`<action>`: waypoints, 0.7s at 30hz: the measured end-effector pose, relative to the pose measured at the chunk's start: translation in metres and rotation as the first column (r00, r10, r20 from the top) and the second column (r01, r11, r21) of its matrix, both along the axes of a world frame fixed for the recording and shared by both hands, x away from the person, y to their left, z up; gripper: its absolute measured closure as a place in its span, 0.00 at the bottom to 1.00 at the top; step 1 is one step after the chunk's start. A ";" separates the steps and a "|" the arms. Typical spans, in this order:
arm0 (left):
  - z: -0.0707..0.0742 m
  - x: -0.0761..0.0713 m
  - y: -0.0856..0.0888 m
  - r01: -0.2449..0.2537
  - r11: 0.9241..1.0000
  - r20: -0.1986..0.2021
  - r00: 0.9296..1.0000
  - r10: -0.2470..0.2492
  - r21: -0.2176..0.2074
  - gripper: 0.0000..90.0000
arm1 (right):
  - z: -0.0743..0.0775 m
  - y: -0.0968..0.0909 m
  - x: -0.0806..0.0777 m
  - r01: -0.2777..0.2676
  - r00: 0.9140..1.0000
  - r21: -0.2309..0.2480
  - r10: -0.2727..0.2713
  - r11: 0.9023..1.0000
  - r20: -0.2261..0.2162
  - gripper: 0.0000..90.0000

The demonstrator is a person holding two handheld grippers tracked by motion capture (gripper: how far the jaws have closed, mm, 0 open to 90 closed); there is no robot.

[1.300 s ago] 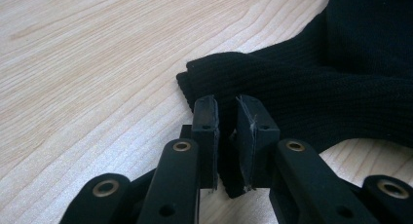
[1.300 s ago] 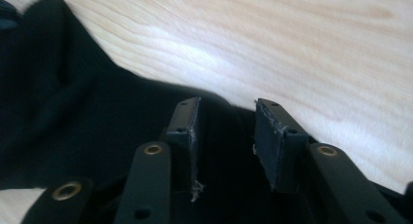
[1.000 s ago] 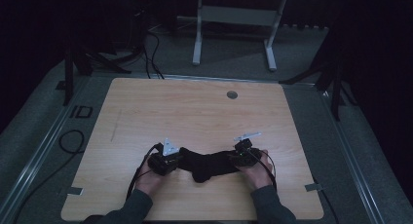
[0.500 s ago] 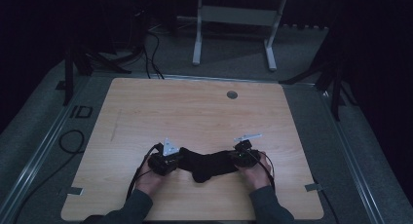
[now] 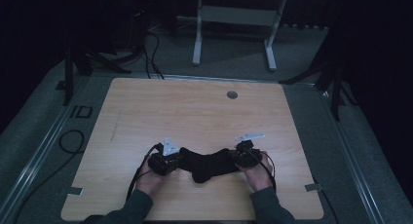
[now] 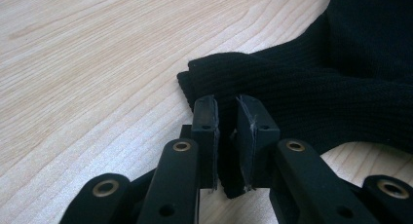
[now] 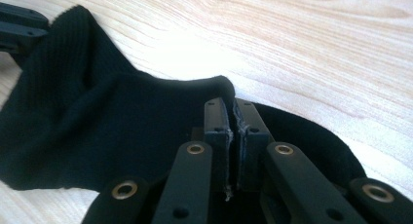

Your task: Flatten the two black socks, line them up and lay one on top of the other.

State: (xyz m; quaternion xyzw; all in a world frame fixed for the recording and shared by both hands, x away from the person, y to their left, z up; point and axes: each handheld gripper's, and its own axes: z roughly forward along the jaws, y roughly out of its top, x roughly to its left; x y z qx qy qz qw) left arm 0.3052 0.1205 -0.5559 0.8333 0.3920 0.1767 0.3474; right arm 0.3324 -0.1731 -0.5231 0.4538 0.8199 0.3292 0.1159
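Black sock (image 5: 209,164) pinched at both ends on the surface (image 5: 195,112).
Left gripper (image 5: 171,161) jaws clamp its 9 o'clock end; right gripper (image 5: 237,157) jaws, just closing, clamp its 3 o'clock end.

Wooden table (image 5: 195,112) with round grommet (image 5: 232,94); grey metal frame (image 5: 234,19) and cables (image 5: 146,48) on the floor beyond.

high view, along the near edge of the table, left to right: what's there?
Strip of tape → person's left hand → left tool → black sock → right tool → right hand → second strip of tape.
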 end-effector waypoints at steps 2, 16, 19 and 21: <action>0.000 0.000 0.000 -0.001 1.000 0.000 1.000 0.001 -0.002 0.88 | 0.003 0.001 -0.002 -0.005 1.000 0.003 0.005 1.000 0.006 0.95; 0.000 0.000 0.000 -0.002 1.000 -0.001 1.000 0.002 -0.002 0.88 | 0.025 0.001 -0.012 -0.040 0.998 0.040 0.038 0.998 0.057 0.95; 0.000 0.000 0.000 0.000 1.000 -0.001 1.000 0.000 -0.002 0.88 | 0.027 0.000 -0.013 -0.040 0.997 0.041 0.037 0.998 0.061 0.95; 0.000 0.000 0.000 0.002 1.000 -0.002 1.000 -0.002 -0.001 0.88 | 0.029 -0.001 -0.014 -0.039 0.997 0.042 0.036 0.998 0.064 0.95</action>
